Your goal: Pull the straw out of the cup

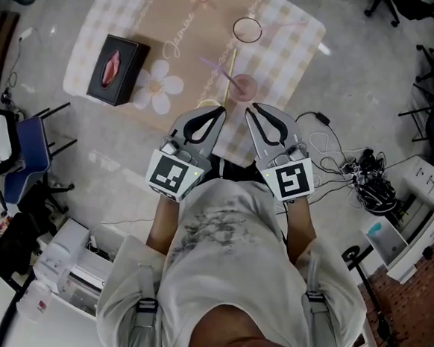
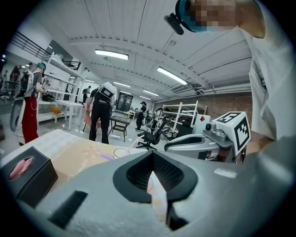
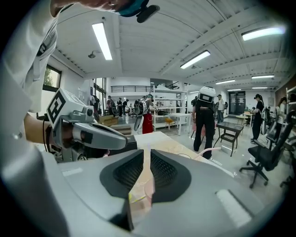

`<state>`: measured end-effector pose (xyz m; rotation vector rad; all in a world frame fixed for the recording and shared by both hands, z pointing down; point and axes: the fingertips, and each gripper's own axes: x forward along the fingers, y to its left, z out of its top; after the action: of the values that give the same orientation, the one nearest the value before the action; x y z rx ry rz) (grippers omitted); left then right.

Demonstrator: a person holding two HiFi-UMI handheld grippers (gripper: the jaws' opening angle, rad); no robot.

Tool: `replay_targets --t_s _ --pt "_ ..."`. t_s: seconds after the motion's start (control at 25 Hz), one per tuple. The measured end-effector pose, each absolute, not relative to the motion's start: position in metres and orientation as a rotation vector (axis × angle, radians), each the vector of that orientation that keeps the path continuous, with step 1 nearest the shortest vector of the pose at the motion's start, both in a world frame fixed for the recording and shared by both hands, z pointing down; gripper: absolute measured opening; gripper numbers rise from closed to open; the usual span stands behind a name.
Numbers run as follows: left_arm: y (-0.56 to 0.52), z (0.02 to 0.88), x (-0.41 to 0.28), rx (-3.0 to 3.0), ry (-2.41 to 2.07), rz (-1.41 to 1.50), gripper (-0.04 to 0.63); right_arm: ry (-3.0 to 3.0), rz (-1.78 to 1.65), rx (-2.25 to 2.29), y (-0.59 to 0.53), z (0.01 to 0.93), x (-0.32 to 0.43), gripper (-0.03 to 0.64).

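Pink cup (image 1: 244,85), straw (image 1: 219,69) leaning to ten o'clock, stands at twelve o'clock just beyond our right gripper (image 1: 250,108), whose jaws are slightly apart and empty, while the left gripper (image 1: 221,110) is closed on nothing, so we judge the unbraced cup could tip as the straw drags.

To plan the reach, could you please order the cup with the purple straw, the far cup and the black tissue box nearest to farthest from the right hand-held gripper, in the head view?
1. Cup with the purple straw, by the near table edge.
2. Far cup, at the far edge.
3. Black tissue box, far left.
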<state>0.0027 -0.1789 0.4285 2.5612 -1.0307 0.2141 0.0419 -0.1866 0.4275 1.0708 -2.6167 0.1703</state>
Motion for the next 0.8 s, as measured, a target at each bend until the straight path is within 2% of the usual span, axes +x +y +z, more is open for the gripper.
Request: replay_targets --t_s 0.8 --pt "-0.194 0.456 -0.003 2.491 -1.041 0.259 0.006 -2.523 0.308 1.002 -0.207 0.468 0.037 0.1"
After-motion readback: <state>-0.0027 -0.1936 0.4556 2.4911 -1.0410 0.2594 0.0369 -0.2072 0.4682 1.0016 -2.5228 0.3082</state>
